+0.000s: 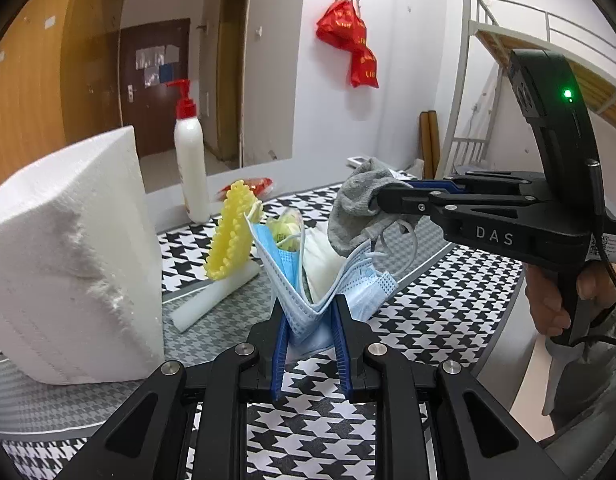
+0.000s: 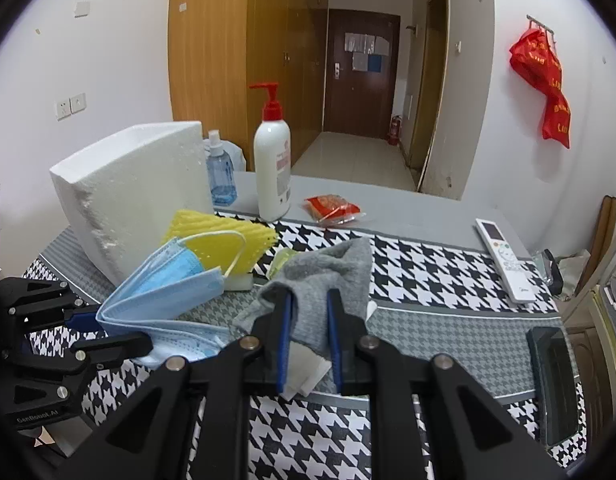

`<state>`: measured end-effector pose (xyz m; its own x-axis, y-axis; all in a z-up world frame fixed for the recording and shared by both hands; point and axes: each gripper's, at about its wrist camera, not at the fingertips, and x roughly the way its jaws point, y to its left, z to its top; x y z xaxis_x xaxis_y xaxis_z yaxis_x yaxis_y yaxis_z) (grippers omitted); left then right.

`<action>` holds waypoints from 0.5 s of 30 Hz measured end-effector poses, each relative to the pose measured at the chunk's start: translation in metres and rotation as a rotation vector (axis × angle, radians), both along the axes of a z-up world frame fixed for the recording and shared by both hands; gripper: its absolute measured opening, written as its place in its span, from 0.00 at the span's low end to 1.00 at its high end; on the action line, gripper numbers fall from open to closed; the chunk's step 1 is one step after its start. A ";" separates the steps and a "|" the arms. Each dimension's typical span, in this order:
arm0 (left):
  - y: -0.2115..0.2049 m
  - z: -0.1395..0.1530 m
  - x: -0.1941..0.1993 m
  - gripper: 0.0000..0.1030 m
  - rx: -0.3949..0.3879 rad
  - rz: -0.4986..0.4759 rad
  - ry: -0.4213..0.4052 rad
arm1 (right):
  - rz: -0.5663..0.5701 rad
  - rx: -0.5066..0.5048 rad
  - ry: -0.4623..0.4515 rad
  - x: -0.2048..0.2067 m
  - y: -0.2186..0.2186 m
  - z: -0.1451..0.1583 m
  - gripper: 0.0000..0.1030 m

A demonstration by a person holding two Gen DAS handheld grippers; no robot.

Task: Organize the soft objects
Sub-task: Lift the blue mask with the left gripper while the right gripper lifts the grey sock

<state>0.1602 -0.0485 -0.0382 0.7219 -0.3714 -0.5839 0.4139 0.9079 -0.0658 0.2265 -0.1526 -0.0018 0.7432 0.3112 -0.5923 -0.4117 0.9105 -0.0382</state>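
My left gripper (image 1: 310,309) is shut on a bundle of light blue face masks (image 1: 291,276), held up off the houndstooth mat (image 1: 428,312). In the right wrist view the left gripper (image 2: 107,328) comes in from the left with the masks (image 2: 167,284) fanning upward. My right gripper (image 2: 310,300) is shut on a grey sock (image 2: 328,268), lifted above the mat. From the left wrist view the right gripper (image 1: 388,196) reaches in from the right, and the sock (image 1: 356,208) hangs from its tips just above the masks. A hand grips its handle.
A big white foam block (image 2: 139,184) stands at the left, with a yellow foam net (image 2: 223,240) against it. Behind are a pump bottle (image 2: 271,164), a blue spray bottle (image 2: 219,172) and a red packet (image 2: 332,208). A remote (image 2: 504,258) and a dark flat device (image 2: 556,380) lie at the right.
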 end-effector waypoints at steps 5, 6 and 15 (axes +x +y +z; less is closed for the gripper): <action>0.000 0.007 -0.010 0.22 0.004 -0.003 -0.022 | -0.021 0.013 -0.036 -0.010 -0.007 0.010 0.20; 0.001 0.007 -0.012 0.22 0.007 -0.003 -0.026 | -0.024 0.018 -0.041 -0.011 -0.009 0.012 0.20; 0.006 0.022 -0.031 0.22 -0.002 -0.008 -0.073 | -0.045 0.038 -0.069 -0.022 -0.018 0.021 0.20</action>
<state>0.1296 -0.0427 -0.0159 0.7596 -0.3786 -0.5289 0.4249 0.9045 -0.0373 0.2045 -0.1707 0.0194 0.7956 0.2981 -0.5273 -0.3681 0.9293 -0.0300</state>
